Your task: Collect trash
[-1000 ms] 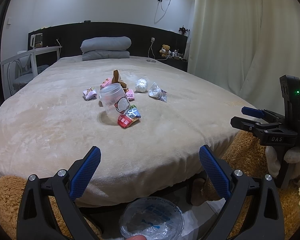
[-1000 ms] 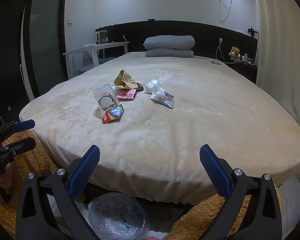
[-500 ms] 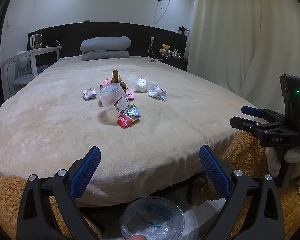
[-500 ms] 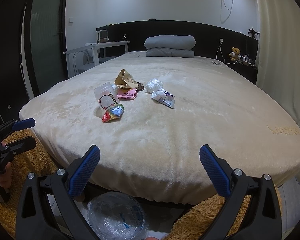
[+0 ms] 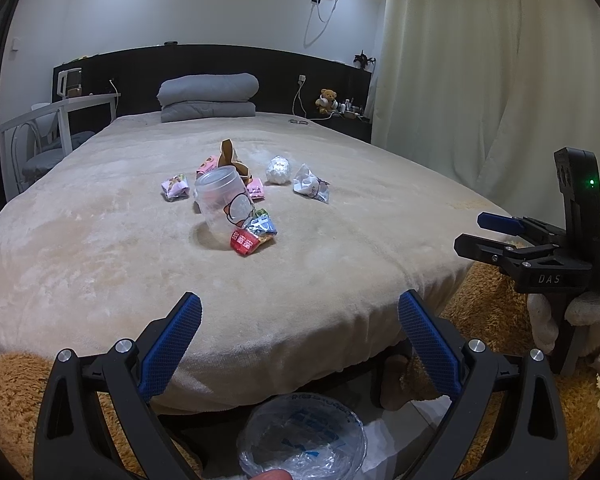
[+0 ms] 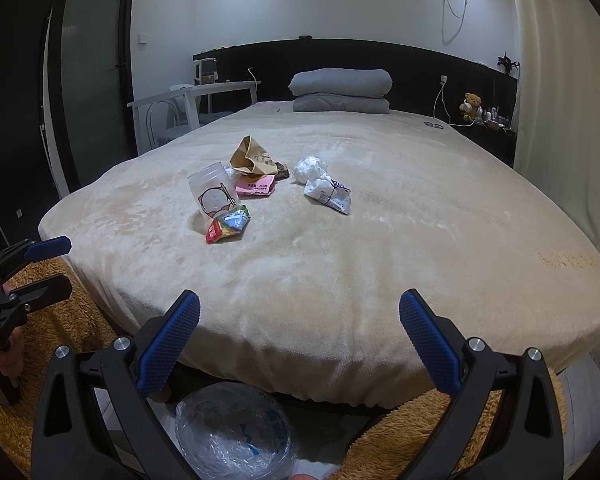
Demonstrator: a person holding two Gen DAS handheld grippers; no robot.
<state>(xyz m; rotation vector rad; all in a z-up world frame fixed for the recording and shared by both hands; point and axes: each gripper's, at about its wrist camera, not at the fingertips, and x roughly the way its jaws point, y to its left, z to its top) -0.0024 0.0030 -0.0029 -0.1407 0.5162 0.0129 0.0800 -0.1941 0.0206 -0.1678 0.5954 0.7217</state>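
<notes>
Behind the tilted frosted plastic cup (image 5: 223, 200) on the plush beige bed (image 5: 100, 240), a brown paper bag (image 5: 230, 156) is half hidden; pink packets, partly covered, sit just beside it. Crinkled red-and-blue wrappers (image 5: 254, 234) touch the cup's base; a white crumpled ball (image 5: 278, 169) lies right of it. Left gripper (image 5: 300, 332) and right gripper (image 6: 300, 332) hang short of the bed, jaws spread, empty, above a clear-lined bin (image 6: 234, 428), its rim cut off.

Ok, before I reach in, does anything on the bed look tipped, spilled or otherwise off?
Yes: the clear plastic cup is tilted, not upright, among scattered snack wrappers and crumpled paper mid-bed. Nothing looks spilled.
</notes>
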